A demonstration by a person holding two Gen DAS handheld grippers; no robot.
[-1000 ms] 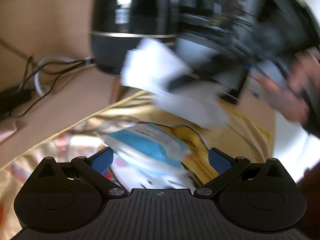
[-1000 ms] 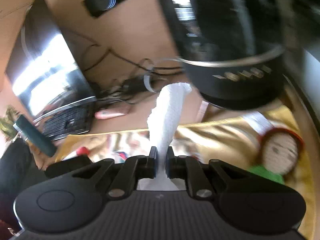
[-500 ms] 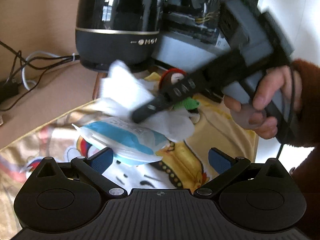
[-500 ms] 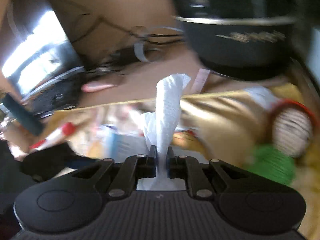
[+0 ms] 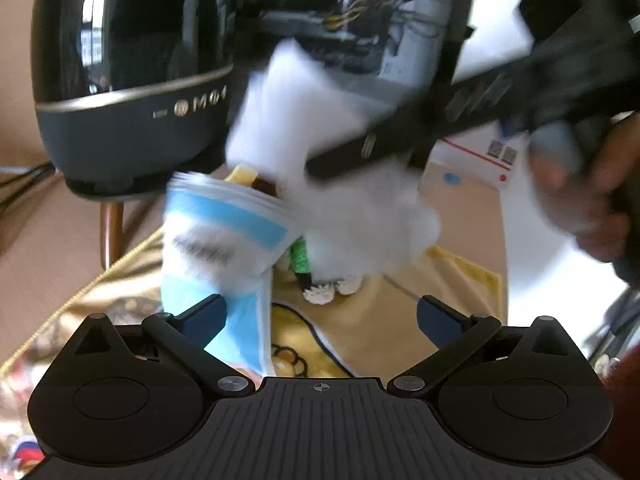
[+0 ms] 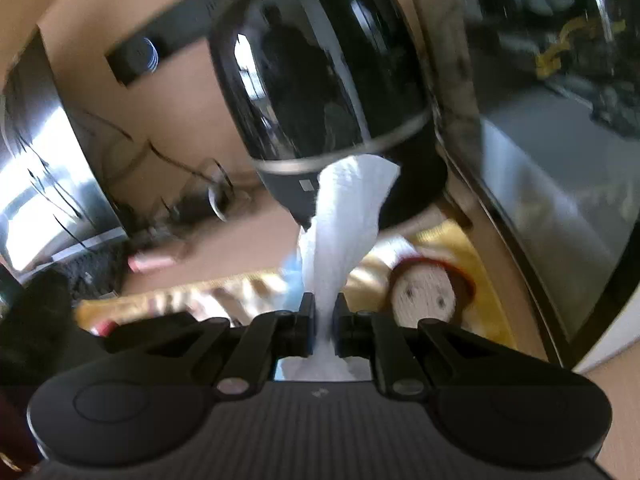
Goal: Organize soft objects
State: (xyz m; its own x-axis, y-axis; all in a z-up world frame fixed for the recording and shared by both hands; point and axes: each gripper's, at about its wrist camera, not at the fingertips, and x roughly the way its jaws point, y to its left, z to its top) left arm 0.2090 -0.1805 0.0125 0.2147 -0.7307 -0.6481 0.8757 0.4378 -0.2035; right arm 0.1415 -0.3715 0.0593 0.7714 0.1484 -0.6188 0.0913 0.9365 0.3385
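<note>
Right tool (image 6: 323,312) around crinkly (embossed) tissue (image 6: 344,232)

Glossy black appliance (image 5: 132,80), cables (image 6: 188,184), perhaps keyboard (image 6: 88,268), blurred.

Bright window glare, heavy motion blur, and fisheye bending at the edges in both views.

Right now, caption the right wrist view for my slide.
Right claw shut on a white tissue, raised before a glossy black appliance.
</note>
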